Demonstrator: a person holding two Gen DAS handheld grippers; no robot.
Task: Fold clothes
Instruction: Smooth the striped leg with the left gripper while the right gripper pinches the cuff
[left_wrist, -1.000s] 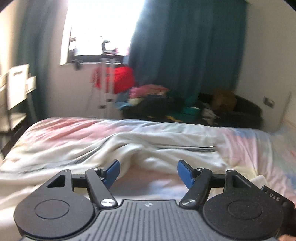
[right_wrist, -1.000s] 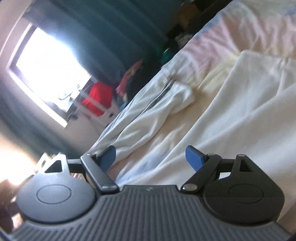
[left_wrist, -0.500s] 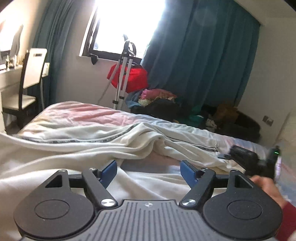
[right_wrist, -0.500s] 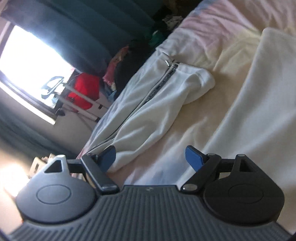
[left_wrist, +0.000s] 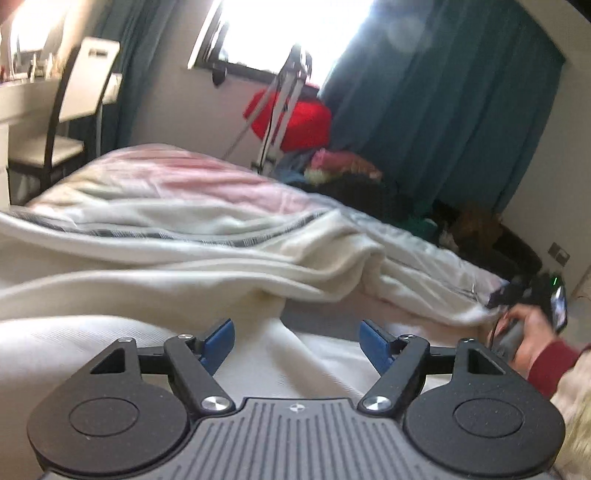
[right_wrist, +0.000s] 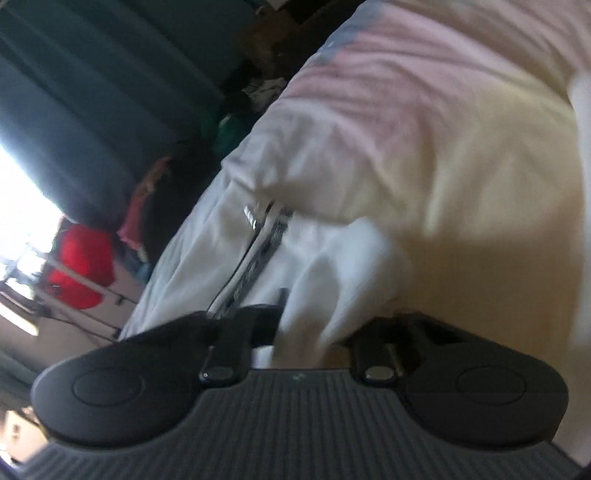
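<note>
A white zip-up garment (left_wrist: 229, 266) with a dark striped zipper band lies rumpled across the bed. My left gripper (left_wrist: 295, 338) is open and empty, low over a smooth white part of the cloth. In the right wrist view the garment's white hem corner (right_wrist: 332, 280) beside the zipper (right_wrist: 266, 243) fills the space between the fingers; my right gripper (right_wrist: 301, 332) has closed in on it. The right gripper also shows in the left wrist view (left_wrist: 532, 295), held by a hand at the garment's far right end.
The bed has a pink, blue and cream quilt (left_wrist: 177, 173). Beyond it are a red bag on a metal stand (left_wrist: 291, 118), a heap of clothes (left_wrist: 343, 166), teal curtains (left_wrist: 443, 110) and a chair at a desk (left_wrist: 70, 122) at left.
My right gripper moved forward onto the garment's hem by the zipper and closed on it. My left gripper moved lower and leftward over the cloth, still open.
</note>
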